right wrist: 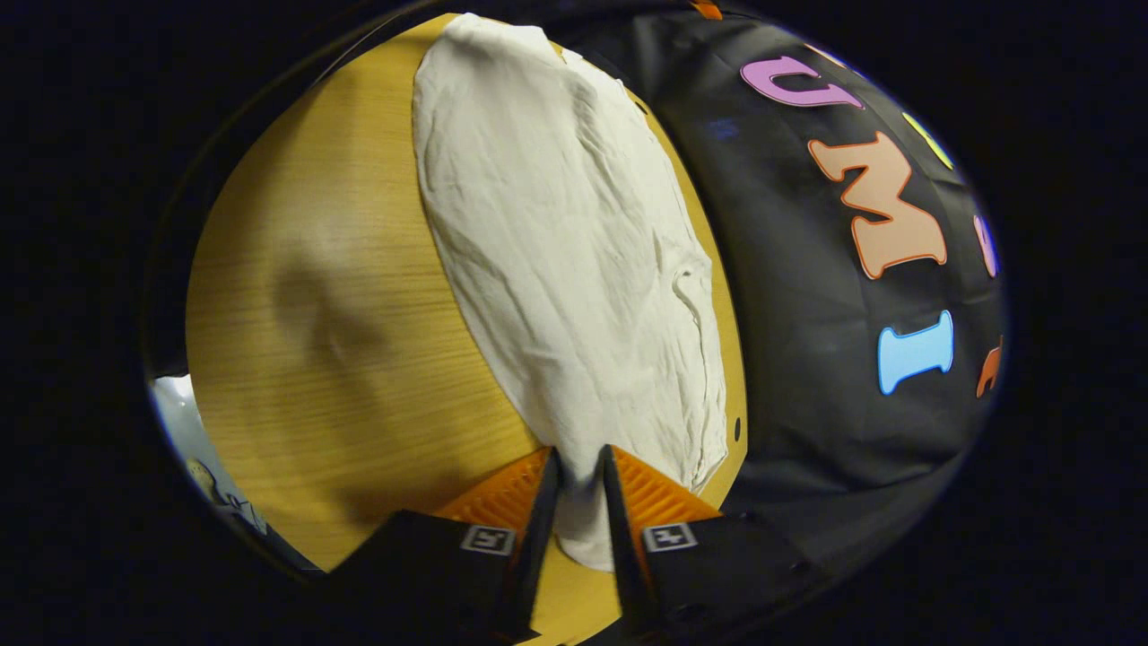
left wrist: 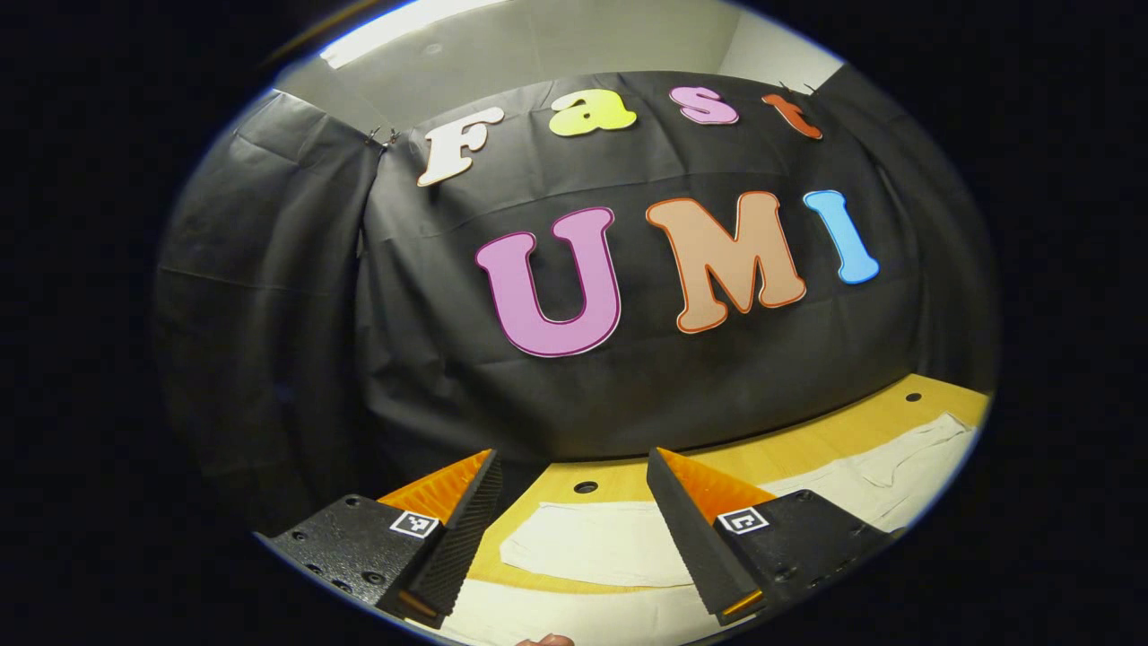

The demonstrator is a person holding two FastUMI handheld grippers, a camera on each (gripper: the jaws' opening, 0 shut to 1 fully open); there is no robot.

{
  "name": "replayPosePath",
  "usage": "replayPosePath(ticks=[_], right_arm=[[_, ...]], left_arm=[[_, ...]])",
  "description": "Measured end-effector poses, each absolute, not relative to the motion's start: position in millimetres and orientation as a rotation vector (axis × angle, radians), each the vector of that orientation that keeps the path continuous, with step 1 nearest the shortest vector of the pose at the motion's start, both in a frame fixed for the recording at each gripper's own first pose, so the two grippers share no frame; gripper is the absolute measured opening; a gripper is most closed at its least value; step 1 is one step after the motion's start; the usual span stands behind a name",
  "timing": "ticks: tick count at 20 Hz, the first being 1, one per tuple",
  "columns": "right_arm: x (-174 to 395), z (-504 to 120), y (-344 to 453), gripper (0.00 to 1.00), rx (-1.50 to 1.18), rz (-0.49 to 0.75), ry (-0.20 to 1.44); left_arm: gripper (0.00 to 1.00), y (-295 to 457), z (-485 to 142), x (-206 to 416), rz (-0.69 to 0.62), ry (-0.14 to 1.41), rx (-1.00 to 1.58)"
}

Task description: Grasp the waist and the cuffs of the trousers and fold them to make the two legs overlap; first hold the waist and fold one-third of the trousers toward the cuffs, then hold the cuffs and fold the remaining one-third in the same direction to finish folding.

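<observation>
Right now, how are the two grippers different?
The left gripper has its jaws spread wide apart with nothing between them, while the right gripper is nearly closed, pinching one end of the white trousers. The left one hovers above the wooden table and looks toward the booth wall; the right one points along the trousers, low over the table. Both have ridged fingers.

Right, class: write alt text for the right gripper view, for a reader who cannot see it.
The right tongs are shut on one end of the cream-white crumpled cloth trousers. The trousers stretch away from them along the yellow wood-grain table, beside the booth's black cloth wall.
</observation>
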State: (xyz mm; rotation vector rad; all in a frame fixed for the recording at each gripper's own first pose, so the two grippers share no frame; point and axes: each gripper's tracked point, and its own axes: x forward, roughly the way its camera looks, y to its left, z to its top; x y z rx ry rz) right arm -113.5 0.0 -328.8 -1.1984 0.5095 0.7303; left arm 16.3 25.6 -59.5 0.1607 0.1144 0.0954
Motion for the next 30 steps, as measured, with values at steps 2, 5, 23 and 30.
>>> replayPosePath(ticks=[2, 5, 23, 30], right_arm=[[-114, -330, -1, 0.16, -1.25, 0.704, 0.463], [-111, -330, -4, 0.08, -1.137, 0.647, 0.53], [-111, -329, 0, 0.07, -1.184, 0.637, 0.51], [-111, -327, 0, 0.07, -1.192, 0.626, 0.504]], left_arm=[[0.96, 31, -64, 13, 0.088, 0.121, 0.204], [0.96, 43, -75, 7, 0.068, 0.145, 0.289], [0.97, 93, -255, -133, -0.514, 0.587, 1.012], [0.97, 105, -291, -184, -0.706, 0.733, 1.13]])
